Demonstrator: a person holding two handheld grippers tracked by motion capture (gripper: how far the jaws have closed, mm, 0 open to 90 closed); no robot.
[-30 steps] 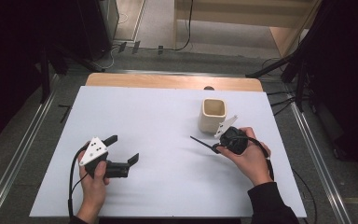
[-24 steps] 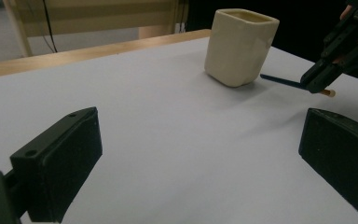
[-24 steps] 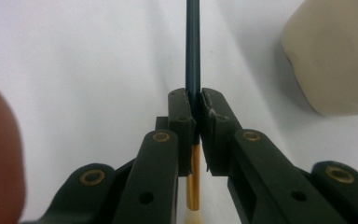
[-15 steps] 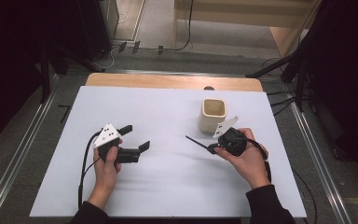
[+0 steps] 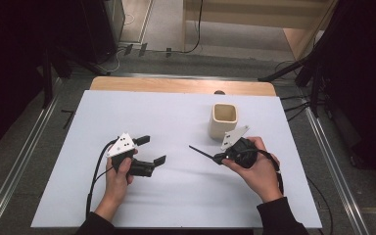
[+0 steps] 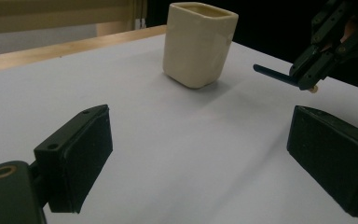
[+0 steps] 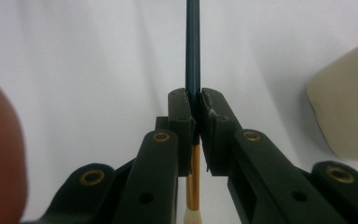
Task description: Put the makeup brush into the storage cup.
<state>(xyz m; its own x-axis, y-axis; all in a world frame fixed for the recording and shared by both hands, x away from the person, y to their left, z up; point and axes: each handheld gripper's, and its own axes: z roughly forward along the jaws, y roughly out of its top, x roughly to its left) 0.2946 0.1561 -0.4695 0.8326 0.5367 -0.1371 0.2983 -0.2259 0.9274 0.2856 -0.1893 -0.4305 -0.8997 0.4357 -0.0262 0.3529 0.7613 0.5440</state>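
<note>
The left hand-held gripper [image 5: 152, 150] has travelled across the table [image 5: 176, 122] from near the left edge toward the middle, ending closer to the cup [image 5: 223, 120] and to the right hand-held gripper [image 5: 215, 157]. Its jaws narrowed slightly early in that move and now stand wide apart with nothing between them. The right hand-held gripper, clamped on the brush [image 5: 201, 152], has lifted a little and shifted slightly, so the brush's dark handle now points more toward the left gripper.

No lettering, label, brand or number can be read anywhere (cup and grippers are plain).
</note>
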